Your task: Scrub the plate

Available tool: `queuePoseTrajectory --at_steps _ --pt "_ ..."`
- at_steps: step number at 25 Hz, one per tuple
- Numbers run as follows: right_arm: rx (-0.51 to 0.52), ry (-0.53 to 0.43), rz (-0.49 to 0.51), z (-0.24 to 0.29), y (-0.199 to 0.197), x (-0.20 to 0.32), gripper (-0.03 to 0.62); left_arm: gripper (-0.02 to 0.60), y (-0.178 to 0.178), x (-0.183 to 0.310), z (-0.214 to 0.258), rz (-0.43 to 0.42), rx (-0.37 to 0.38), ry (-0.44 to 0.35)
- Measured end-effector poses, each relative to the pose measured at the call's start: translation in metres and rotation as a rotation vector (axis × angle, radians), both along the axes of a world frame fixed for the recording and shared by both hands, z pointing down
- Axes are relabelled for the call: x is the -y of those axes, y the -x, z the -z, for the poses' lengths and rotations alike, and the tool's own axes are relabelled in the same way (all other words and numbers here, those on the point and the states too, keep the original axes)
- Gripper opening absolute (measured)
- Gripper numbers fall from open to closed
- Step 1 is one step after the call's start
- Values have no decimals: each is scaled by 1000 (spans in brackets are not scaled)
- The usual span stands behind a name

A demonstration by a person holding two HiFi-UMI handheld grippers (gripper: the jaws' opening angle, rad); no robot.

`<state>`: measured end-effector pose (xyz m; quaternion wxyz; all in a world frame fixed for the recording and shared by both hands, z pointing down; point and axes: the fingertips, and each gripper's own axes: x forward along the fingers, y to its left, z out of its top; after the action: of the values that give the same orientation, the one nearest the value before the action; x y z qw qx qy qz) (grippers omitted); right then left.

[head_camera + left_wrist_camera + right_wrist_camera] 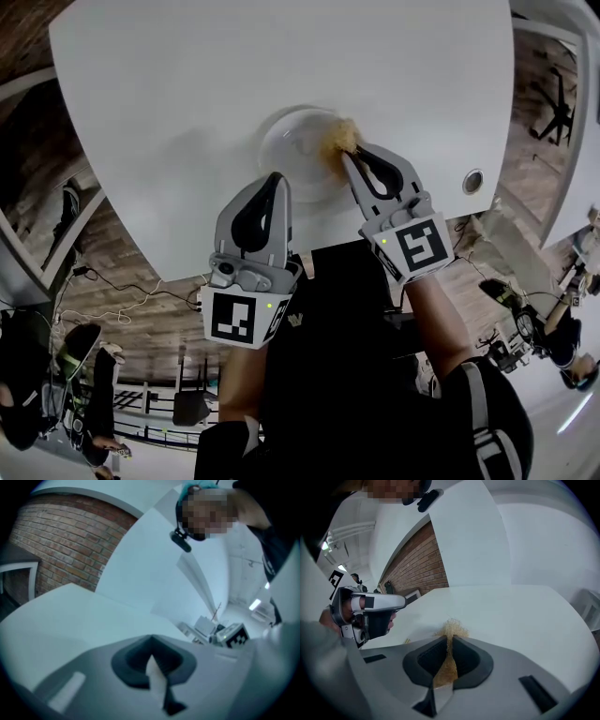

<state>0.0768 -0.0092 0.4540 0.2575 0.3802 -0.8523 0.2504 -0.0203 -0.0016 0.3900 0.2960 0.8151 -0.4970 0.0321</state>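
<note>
A pale, translucent round plate [298,142] rests on the white table [187,112] near its front edge. My left gripper [275,180] is at the plate's near rim, and in the left gripper view its jaws [151,643] are shut on a thin white edge, the plate's rim [157,679]. My right gripper [349,156] is shut on a tan mesh scrubber [341,139] that lies against the plate's right rim. In the right gripper view the scrubber [450,632] sticks out past the shut jaws [450,638], and the left gripper [365,613] shows to the left.
A round metal grommet [473,181] sits in the table near its right front corner. The table's front edge runs just behind both grippers. Wooden floor, office chairs [555,108] and seated people [572,328] surround the table. A brick wall [61,545] stands beyond.
</note>
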Motion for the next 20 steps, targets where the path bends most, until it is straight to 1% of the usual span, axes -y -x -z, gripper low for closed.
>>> queuePoseTrajectory --at_steps 11,20 --pt "-5 16 2 -3 5 -1 32 2 7 1 -4 12 -6 13" --pt "0 34 7 -3 23 -16 32 2 21 -3 2 10 -11 3"
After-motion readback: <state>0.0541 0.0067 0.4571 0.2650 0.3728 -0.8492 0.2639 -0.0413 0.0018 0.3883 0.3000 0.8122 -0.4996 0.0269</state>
